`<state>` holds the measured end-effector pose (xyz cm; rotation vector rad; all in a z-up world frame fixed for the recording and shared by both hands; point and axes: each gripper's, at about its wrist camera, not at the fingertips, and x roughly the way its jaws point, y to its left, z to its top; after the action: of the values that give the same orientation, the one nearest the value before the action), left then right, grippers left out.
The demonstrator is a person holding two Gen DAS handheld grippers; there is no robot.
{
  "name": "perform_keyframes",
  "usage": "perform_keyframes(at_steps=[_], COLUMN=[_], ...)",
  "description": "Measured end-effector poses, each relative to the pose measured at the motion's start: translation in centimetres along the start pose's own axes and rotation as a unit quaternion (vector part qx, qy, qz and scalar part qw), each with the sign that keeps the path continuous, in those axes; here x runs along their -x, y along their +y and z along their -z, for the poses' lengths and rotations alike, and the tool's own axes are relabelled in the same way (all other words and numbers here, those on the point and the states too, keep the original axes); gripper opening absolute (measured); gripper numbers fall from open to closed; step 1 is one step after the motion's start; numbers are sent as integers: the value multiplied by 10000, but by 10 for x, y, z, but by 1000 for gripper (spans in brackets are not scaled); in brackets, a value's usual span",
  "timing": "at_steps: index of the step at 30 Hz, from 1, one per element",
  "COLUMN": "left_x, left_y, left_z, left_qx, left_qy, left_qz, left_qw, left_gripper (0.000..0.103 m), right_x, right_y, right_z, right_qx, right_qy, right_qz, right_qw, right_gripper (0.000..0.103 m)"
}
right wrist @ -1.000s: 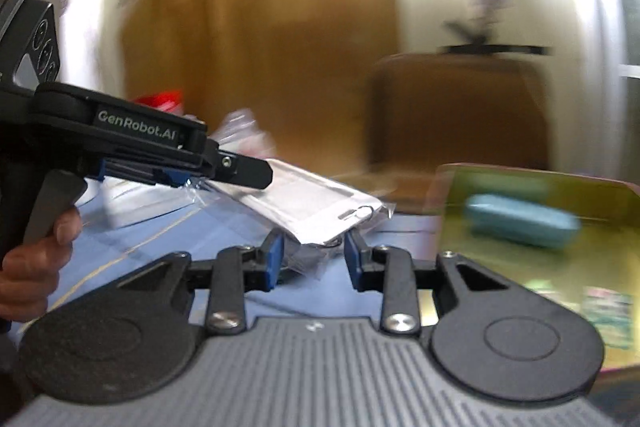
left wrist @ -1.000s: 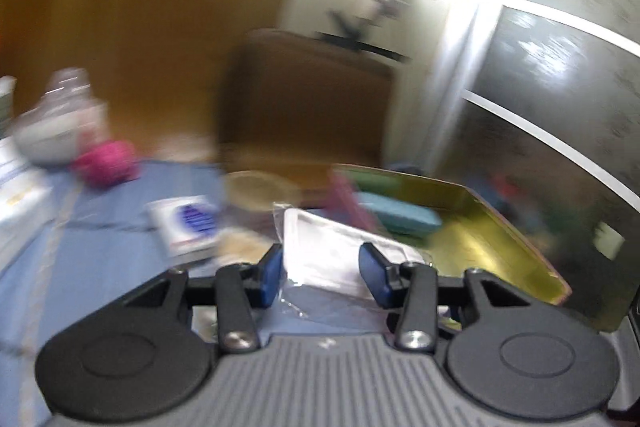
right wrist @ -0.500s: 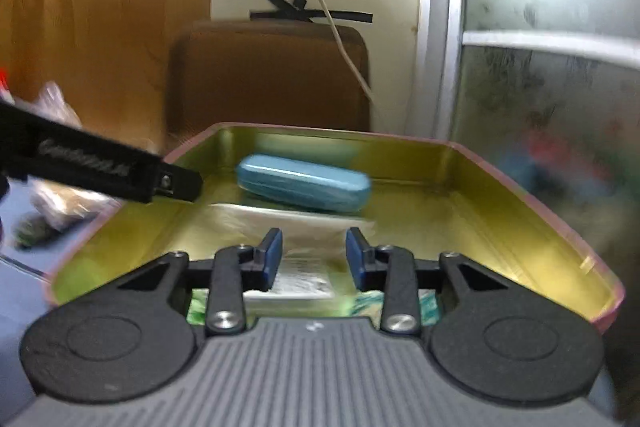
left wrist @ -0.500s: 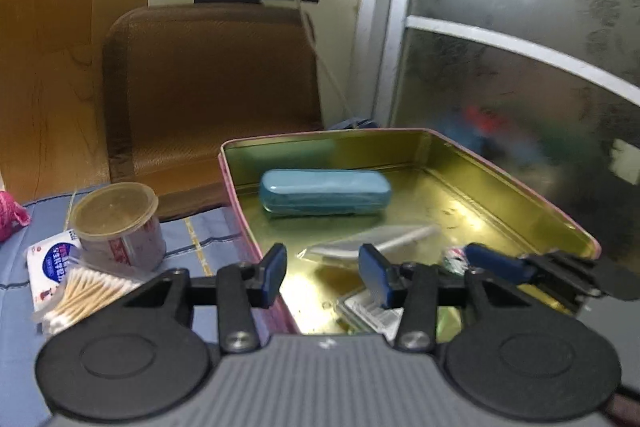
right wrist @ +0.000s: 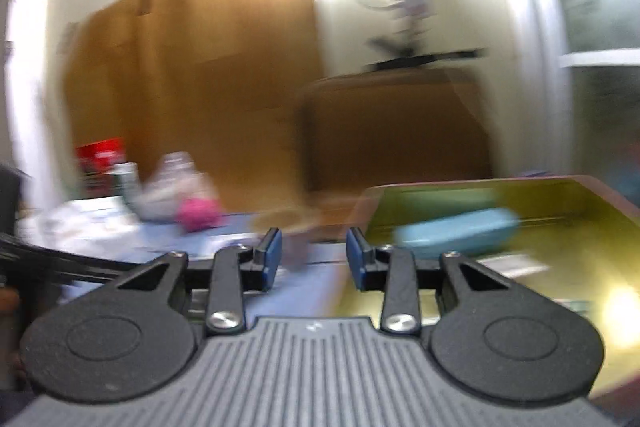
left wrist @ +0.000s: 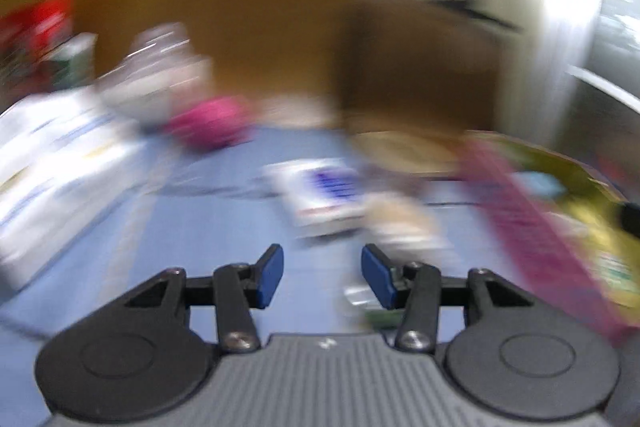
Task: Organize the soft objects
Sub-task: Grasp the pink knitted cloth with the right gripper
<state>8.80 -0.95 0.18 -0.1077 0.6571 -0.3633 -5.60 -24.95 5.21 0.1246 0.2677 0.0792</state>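
At the lower centre of the left wrist view, the left claw stood narrowly parted and empty above the blue tabletop. Soft items lay blurred beyond it, a pink bundle at centre left; a hasty reach could have missed them or struck the tin tray at right.

1. The left wrist view is smeared with motion blur throughout; the white packet with blue print at centre cannot be read.
2. The pink soft object at centre left has no clear outline.
3. The gold tin runs off the right edge.
4. In the right wrist view the teal case is streaked, and the items at left are indistinct.
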Motion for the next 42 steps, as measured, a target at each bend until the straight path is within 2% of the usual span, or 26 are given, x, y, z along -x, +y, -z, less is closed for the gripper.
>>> perform_keyframes(at_steps=[2,5,6,7,9,10,14,16,18,19,20,21,22,24,25,27,30,34,37,42], left_x=[-3,5,8,13,24,25,25,25,22,23,24,21,21,23,23,24,24,27,27,29], left_y=[41,90,103,115,120,116,98,95,96,95,95,95,94,93,94,100,110,116,114,104], left_z=[2,7,9,10,12,12,10,10,9,11,10,9,10,10,10,10,8,9,9,10], left_qx=[267,391,490,815,952,848,272,207,276,294,301,288,276,298,345,503,766,964,889,576], left_qy=[84,-189,-225,-340,-664,-745,-867,-839,-839,-861,-870,-866,-872,-923,-943,-975,-969,-964,-958,-1018], left_qz=[-587,-1540,-1624,-1427,-1302,-1310,-1220,-1165,-1160,-1140,-1122,-1106,-1097,-1115,-1128,-1138,-1089,-1051,-1054,-1053], left_qw=[9979,9871,9852,9858,9847,9849,9884,9894,9893,9893,9894,9897,9897,9890,9885,9874,9863,9851,9858,9875], left_gripper=[44,42,41,41,42,44,44,44,44,44,44,44,44,44,44,45,46,46,48,52], right_x=[-23,-69,-84,-103,-151,-174,-281,-328,-356,-366,-375,-381,-381,-369,-362,-341,-304,-228,-164,-76], right_y=[22,60,70,82,107,114,137,142,138,135,133,129,128,131,133,140,149,157,143,114], right_z=[-4,-7,-8,-9,-17,-22,-40,-44,-41,-37,-32,-25,-20,-14,-13,-12,-15,-8,7,36], right_qx=[-27,-131,-185,-235,-294,-311,-510,-660,-875,-960,-1046,-1149,-1243,-1089,-1001,-702,-464,230,597,674], right_qy=[285,647,718,795,907,954,1360,1694,2016,2143,2342,2539,2645,2594,2627,2576,2409,2010,1841,1805], right_qz=[-514,-1144,-1242,-1351,-1439,-1396,-963,-697,-461,-326,-270,-452,-641,-726,-799,-794,-1096,-1521,-1796,-2157], right_qw=[9983,9912,9895,9874,9850,9851,9847,9809,9745,9715,9662,9593,9542,9568,9563,9604,9632,9674,9645,9573], right_gripper=[42,54,56,59,67,70,72,73,73,71,60,53,46,37,36,36,36,37,37,37])
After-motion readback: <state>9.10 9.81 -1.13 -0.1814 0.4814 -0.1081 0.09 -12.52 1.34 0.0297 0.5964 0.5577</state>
